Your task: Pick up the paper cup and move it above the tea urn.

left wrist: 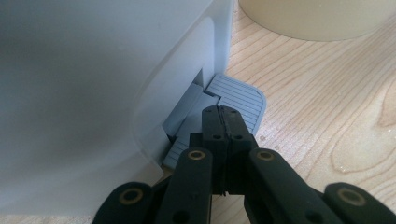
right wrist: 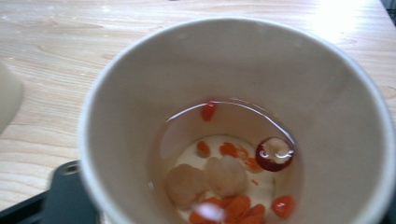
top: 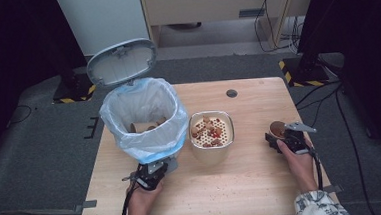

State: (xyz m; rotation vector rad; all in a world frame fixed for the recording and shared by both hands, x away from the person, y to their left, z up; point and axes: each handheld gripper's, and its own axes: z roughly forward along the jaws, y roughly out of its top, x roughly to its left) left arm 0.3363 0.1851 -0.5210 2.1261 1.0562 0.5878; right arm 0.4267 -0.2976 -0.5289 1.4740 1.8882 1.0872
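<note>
A bin [top: 144, 115] lined with a white and blue bag stands at the table's left, its grey lid [top: 121, 61] raised. My left gripper [top: 155, 171] is shut, its tips [left wrist: 220, 112] resting on the bin's grey ribbed pedal [left wrist: 238, 95]. A cream container [top: 211, 131] with a perforated insert and food scraps sits mid-table. At the right, my right gripper [top: 280, 137] is shut on a paper cup [top: 277, 128]. One black finger [right wrist: 65, 191] lies against the cup's wall [right wrist: 233, 60]. Inside the cup are a little clear liquid, a red date, orange berries and pale pieces.
The wooden table [top: 263, 183] has a round cable hole [top: 231, 93] near its far edge. Brown cups lie inside the bin bag. Black stands with striped bases [top: 296, 73] and cables sit on the floor beyond the table.
</note>
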